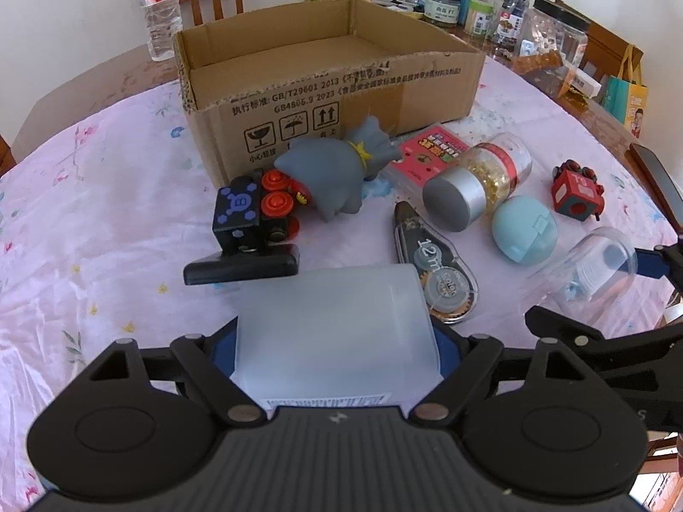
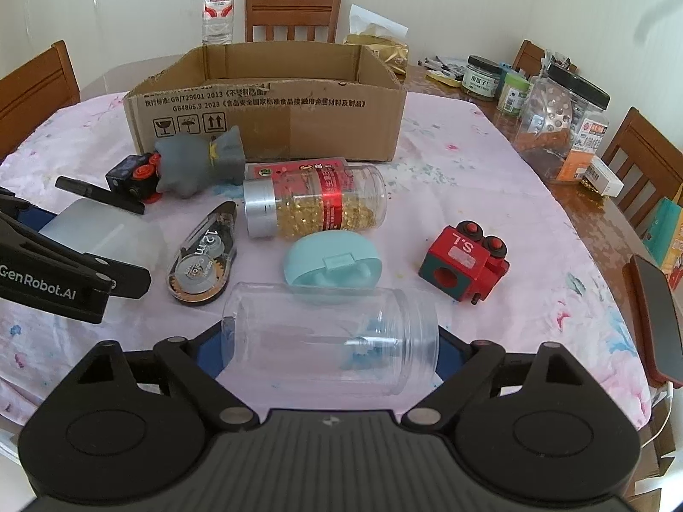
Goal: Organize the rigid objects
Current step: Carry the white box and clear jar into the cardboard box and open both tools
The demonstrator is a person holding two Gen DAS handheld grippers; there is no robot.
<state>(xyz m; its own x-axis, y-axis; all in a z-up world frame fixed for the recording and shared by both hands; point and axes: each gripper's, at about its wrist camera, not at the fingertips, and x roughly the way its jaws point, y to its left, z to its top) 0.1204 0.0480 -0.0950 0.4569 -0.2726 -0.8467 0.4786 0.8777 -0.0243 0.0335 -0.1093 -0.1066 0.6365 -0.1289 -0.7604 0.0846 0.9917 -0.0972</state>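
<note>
Frosted tub (image 1: pixel 337 324) lies between the left tool's (image 1: pixel 337 341) spread jaws; the clear jar (image 2: pixel 331 339) lies likewise in the right tool (image 2: pixel 331 354), both near the counter's (image 2: pixel 491 162) front edge. Smooth round walls could squirt sideways if squeezed off-centre.

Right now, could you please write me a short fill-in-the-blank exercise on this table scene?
1. The brown cardboard box is ___ inside.
2. The right gripper straddles a clear plastic jar that lies on its ___.
3. The silver-capped bottle of gold beads lies just behind the pale ___ oval case.
4. The left gripper straddles a ___ white container.

Missing words: empty; side; blue; frosted
</note>
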